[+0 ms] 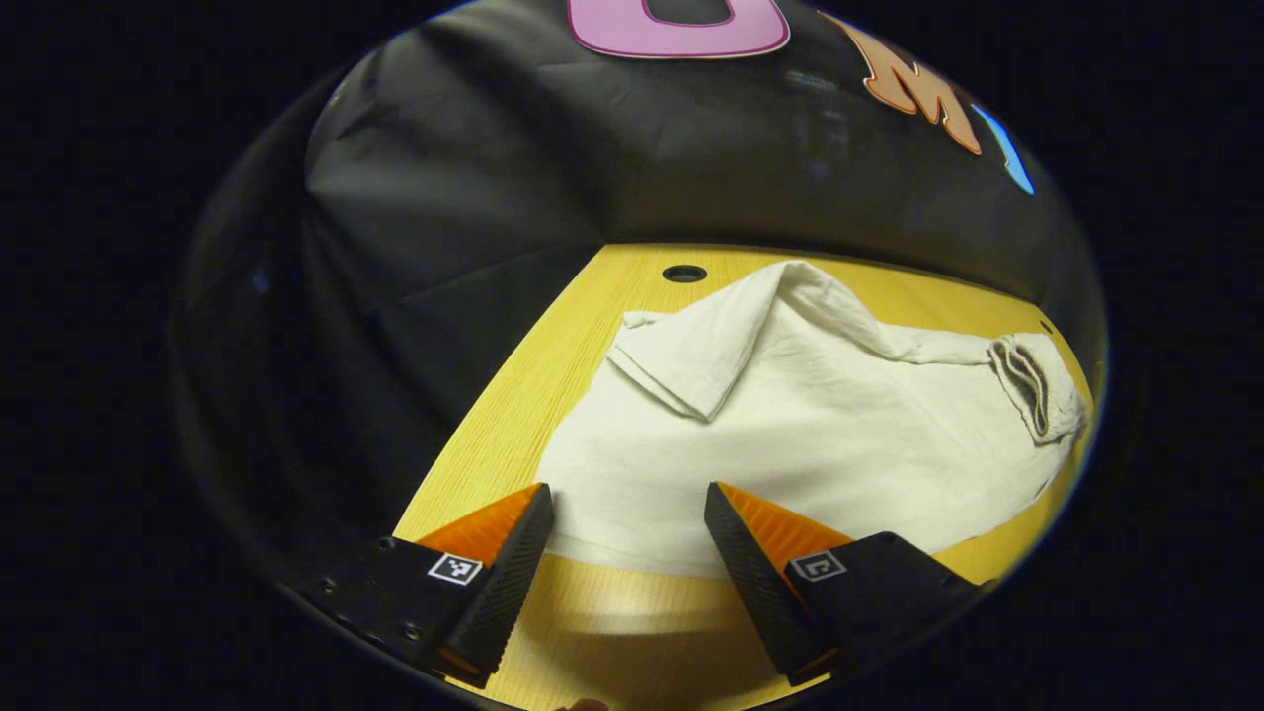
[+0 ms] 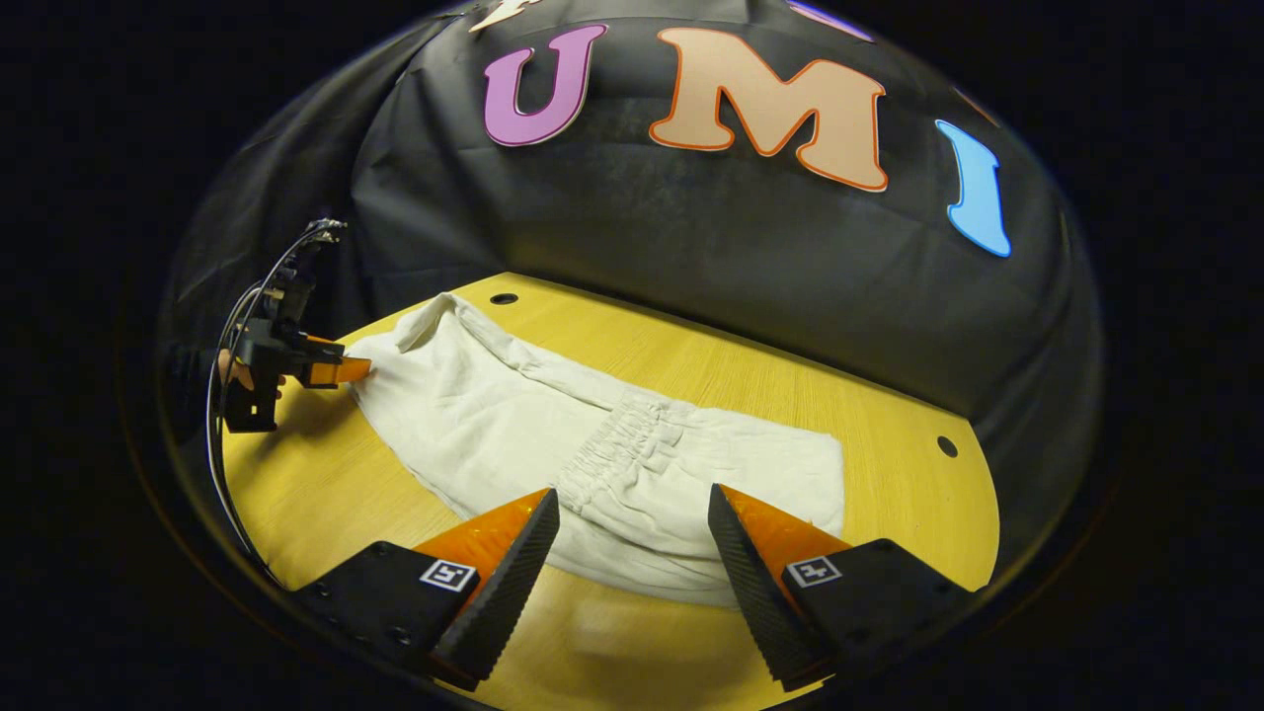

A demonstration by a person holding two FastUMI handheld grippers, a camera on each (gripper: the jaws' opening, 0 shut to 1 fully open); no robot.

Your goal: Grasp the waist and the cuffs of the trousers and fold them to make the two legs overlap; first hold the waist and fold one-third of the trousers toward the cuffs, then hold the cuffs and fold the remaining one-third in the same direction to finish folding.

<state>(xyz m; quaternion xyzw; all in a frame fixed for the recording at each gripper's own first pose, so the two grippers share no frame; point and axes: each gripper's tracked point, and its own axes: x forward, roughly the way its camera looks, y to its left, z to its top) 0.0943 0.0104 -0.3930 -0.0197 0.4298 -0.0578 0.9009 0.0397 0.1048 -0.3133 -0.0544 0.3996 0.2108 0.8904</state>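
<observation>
Trousers (image 1: 790,444) spread flat on worktop (image 1: 513,415), one cuff flipped back at 11 o'clock. I see left gripper (image 1: 629,518) released over near hem; right gripper (image 2: 632,523) released above gathered waist (image 2: 632,434)

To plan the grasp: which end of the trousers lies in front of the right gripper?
The waist end, with gathered elastic; the right gripper faces it, open.

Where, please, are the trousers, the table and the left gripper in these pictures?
trousers (image 1: 790,444): left gripper view, middle of the pale cloth.
table (image 2: 790,380): right gripper view, bare wood beyond the trousers.
left gripper (image 2: 341,371): right gripper view, at its fingertips by the trousers' far end.
</observation>
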